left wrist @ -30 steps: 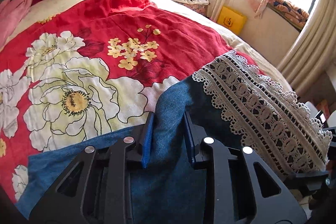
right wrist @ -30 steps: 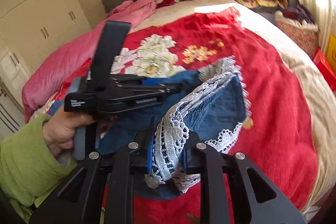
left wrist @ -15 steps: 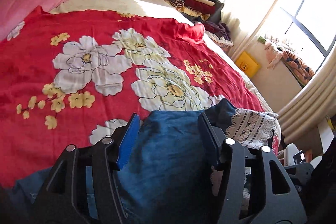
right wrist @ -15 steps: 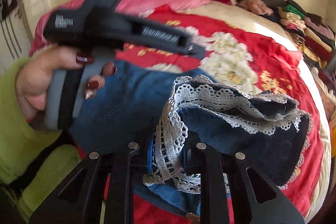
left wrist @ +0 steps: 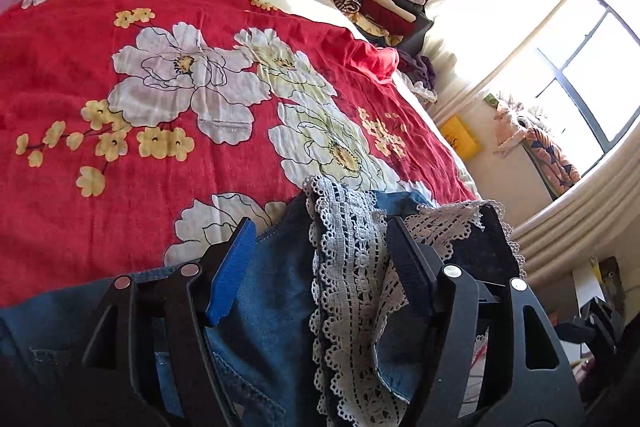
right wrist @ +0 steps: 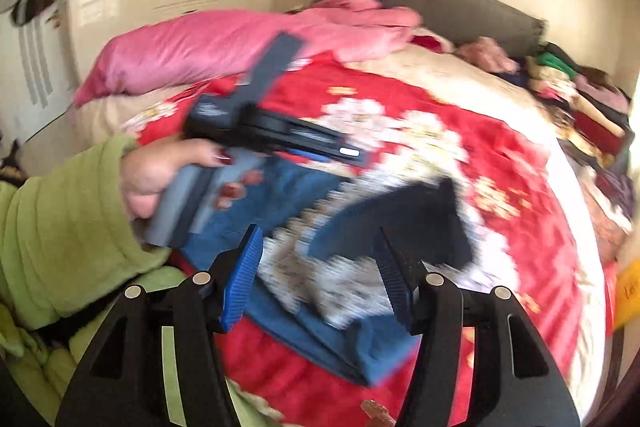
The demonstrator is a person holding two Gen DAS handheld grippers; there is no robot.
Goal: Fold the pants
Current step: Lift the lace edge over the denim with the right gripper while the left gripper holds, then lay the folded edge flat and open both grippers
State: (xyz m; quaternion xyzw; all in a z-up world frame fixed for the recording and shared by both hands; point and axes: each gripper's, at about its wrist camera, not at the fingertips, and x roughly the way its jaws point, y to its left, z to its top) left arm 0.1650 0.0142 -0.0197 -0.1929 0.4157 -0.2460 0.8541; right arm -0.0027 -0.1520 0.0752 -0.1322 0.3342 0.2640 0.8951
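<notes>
Release on both sides! A second back the left gripper was pinching blue denim and the right gripper was clamped on the lace hem; now both sets of jaws have just been opening and stand apart, pads clear of the cloth. The pants still run between the left fingers, but nothing presses them, so nothing is held there.

What that means: a fold looks to have just been laid. The lace-trimmed leg end, stretched out to the side a second ago, now sits doubled over the denim, lace at about one o'clock from the left blue pad. I judge one fold done and at least one more to go, since the bundle is still long and lumpy.

Over in the right wrist view everything smears with motion. The pants lie on the red floral bedspread in the middle of the bed, dark inner fabric showing at two o'clock from the right gripper, which hangs above the cloth with its jaws roughly half spread and empty as far as the blur lets me tell. At ten o'clock a hand in a green sleeve carries the left gripper over the denim, just above it; whether it touches I cannot tell.
</notes>
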